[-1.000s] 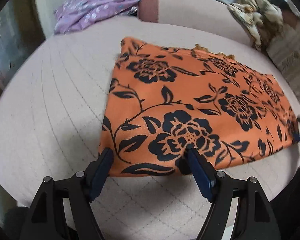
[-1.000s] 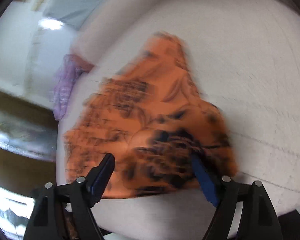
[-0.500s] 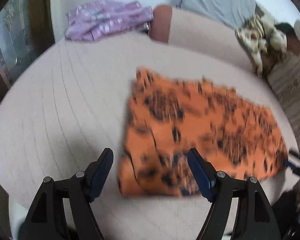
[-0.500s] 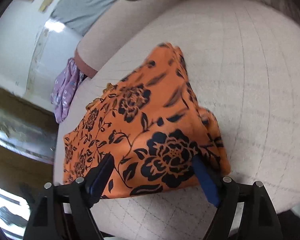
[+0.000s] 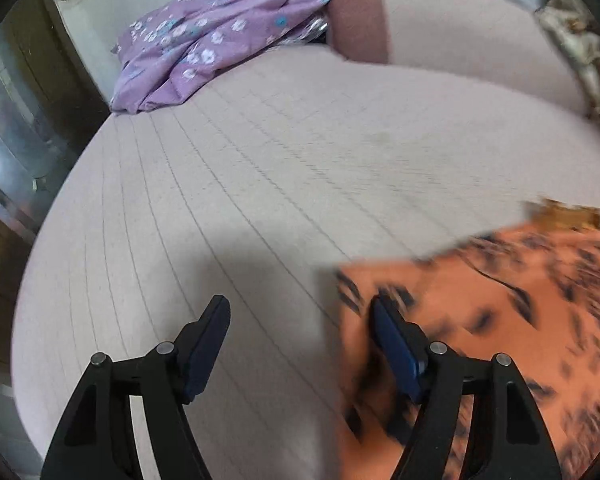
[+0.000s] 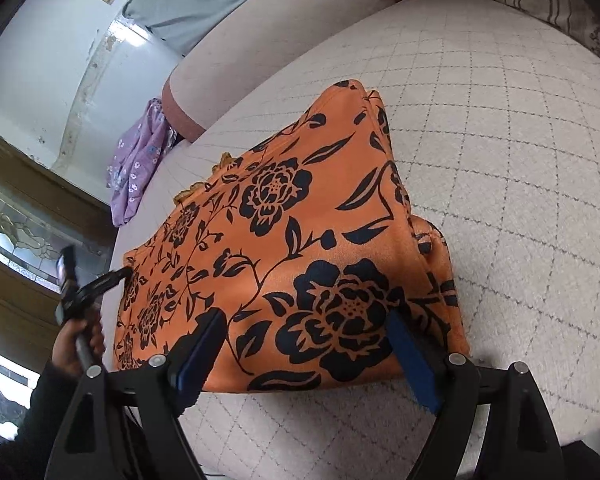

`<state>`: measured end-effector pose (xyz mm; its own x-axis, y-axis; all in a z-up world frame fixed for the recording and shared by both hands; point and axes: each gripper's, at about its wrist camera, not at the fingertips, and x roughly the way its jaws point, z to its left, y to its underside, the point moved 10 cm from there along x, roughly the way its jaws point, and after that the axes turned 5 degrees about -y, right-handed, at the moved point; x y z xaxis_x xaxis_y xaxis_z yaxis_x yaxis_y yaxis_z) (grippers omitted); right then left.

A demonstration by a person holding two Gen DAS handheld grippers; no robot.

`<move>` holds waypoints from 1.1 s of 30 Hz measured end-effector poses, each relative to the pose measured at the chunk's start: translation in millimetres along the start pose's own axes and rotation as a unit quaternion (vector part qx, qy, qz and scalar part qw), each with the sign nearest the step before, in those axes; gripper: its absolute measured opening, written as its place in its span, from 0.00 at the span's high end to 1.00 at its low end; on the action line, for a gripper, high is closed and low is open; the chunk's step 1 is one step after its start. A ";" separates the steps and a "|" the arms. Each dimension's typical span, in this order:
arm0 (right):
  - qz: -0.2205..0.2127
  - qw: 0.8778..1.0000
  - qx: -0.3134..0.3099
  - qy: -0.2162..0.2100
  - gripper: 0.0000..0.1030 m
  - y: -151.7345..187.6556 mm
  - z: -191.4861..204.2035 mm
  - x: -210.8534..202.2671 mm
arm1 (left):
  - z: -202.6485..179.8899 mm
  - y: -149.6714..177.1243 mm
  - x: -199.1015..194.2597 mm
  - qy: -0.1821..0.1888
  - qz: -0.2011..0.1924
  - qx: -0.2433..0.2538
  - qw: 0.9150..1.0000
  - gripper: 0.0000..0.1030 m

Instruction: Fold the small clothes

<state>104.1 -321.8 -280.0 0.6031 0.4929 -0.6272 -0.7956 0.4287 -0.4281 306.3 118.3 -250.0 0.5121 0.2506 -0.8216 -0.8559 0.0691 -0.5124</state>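
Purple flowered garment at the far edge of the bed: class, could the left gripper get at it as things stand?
Probably yes. The left gripper is open and empty, and only bare quilted bed lies between it and the purple flowered garment.

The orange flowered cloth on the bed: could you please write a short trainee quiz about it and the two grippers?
1. True or false: the orange cloth hangs in the air, clamped in the right gripper.
2. Which garment lies at the far corner of the bed? A) purple flowered one B) blue jeans C) white sock
3. Fill in: the left gripper stands ____, nothing between its fingers.

Key: 1 false, it lies flat on the bed; 2 A, the purple garment; 3 open.
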 end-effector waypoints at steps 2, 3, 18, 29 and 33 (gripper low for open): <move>-0.005 1.000 -0.002 -0.004 0.17 0.3 0.9 -0.3 | 7.7 -11.4 -4.6 -0.008 -0.008 -0.022 1.000 0.28; -0.008 1.000 -0.001 -0.006 0.17 0.4 0.6 -0.6 | 12.3 -14.9 -12.8 -0.012 -0.019 -0.027 0.999 0.28; -0.019 0.999 -0.030 0.003 0.15 -18.0 32.7 -19.7 | -38.3 94.8 -132.6 0.089 -0.090 -0.021 0.992 0.27; 0.028 0.999 -0.006 -0.045 0.15 -81.4 46.5 31.8 | -74.9 129.8 -108.4 0.097 -0.053 0.017 0.994 0.22; 0.039 0.999 0.017 -0.033 0.15 -120.4 14.7 64.7 | -75.0 127.4 -105.4 0.093 -0.050 0.015 0.994 0.20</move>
<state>239.8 -330.4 -259.4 0.5420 0.5743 -0.6135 -0.8390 0.4113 -0.3562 148.6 28.3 -247.4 0.5959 0.0588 -0.8009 -0.8010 0.1143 -0.5877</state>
